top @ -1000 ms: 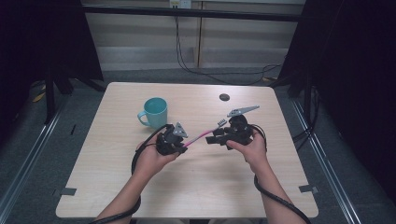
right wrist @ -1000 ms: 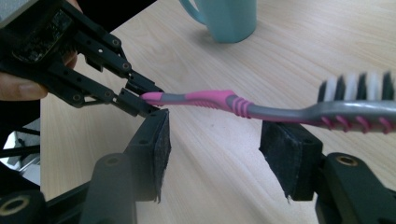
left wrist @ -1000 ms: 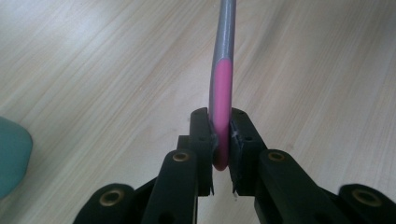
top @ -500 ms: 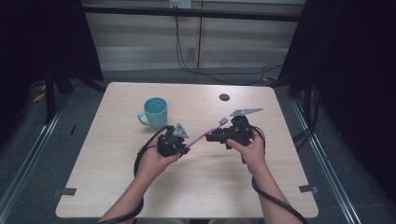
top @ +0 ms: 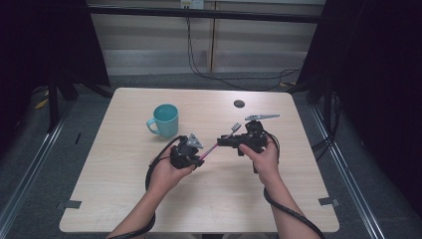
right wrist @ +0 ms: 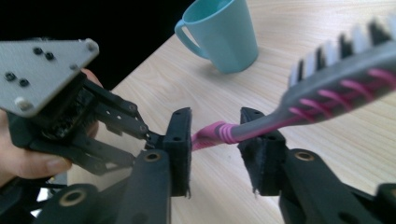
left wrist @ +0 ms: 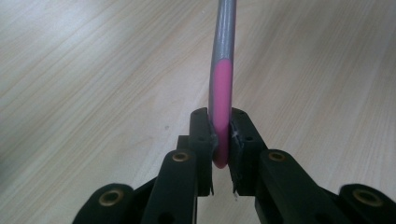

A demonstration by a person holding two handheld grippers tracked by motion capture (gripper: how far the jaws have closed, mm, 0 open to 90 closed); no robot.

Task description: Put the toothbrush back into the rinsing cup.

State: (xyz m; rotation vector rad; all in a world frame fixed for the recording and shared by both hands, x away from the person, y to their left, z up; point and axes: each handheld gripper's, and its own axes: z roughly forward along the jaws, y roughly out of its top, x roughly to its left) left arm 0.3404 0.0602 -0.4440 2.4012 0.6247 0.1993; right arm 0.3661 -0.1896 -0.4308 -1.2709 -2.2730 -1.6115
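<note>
A teal mug point(top: 165, 119) is standing upright on the left half of the pale wooden surface point(top: 124, 199), its handle pointing left, well apart from both hands. Just right of it, the left gripper point(top: 198, 158) is hovering above the surface, its jaws pressed together on the pink end of a pink and grey toothbrush point(top: 219, 142); in the left gripper view the pink handle tip point(left wrist: 221, 116) is sitting squeezed between the two black pads. The toothbrush is running up and to the right through the air, bristle head point(top: 235, 128) at its far end. The right gripper point(top: 225, 142) is reaching in from the right around the neck of the toothbrush; its jaws have just been closing, and in the right gripper view the neck is lying against the right pad while a gap is remaining beside the left pad. Farther back, a small dark disc point(top: 239, 103) is lying on the surface.
</note>
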